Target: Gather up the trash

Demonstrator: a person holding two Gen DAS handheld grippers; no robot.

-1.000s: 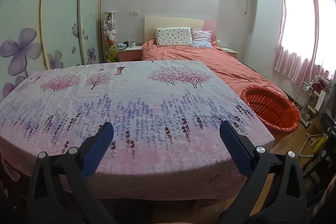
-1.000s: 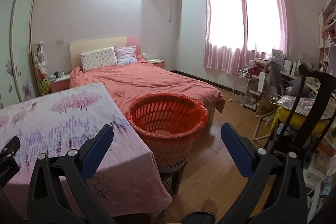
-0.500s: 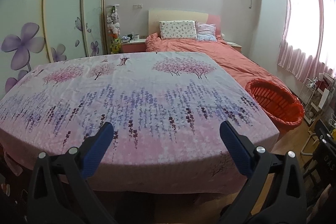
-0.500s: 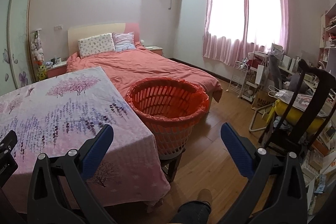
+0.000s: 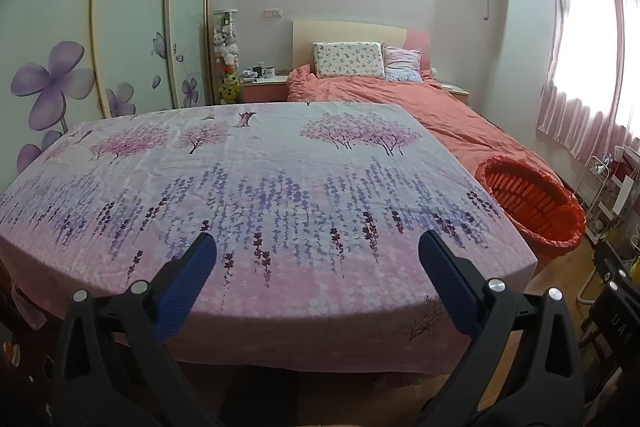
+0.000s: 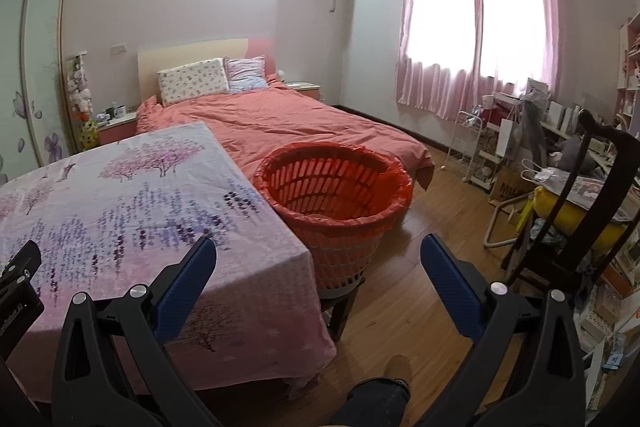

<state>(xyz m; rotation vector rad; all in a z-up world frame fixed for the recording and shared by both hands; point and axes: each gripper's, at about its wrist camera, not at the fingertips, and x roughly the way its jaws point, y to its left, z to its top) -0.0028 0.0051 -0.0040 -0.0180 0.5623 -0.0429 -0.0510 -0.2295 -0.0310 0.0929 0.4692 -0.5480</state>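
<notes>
An orange slatted basket (image 6: 336, 195) lined with an orange bag stands on a low stool beside the table's right edge; the left wrist view shows the basket (image 5: 532, 203) at the right. No loose trash shows on the flowered tablecloth (image 5: 260, 187). My left gripper (image 5: 318, 251) hangs open over the table's near edge, nothing between its blue pads. Also open and holding nothing, my right gripper (image 6: 318, 251) hovers over the table's right corner and the floor in front of the basket.
A bed with a coral duvet (image 6: 288, 123) lies behind the table. A dark chair (image 6: 592, 211), a white rack (image 6: 468, 143) and cluttered shelves fill the right side. The person's leg and shoe (image 6: 396, 371) stand on the wooden floor. Flowered wardrobe doors (image 5: 100, 39) line the left.
Both cameras have risen and tilted down slightly, so the table and basket sit lower and farther in view. Both grippers stay open and empty.
</notes>
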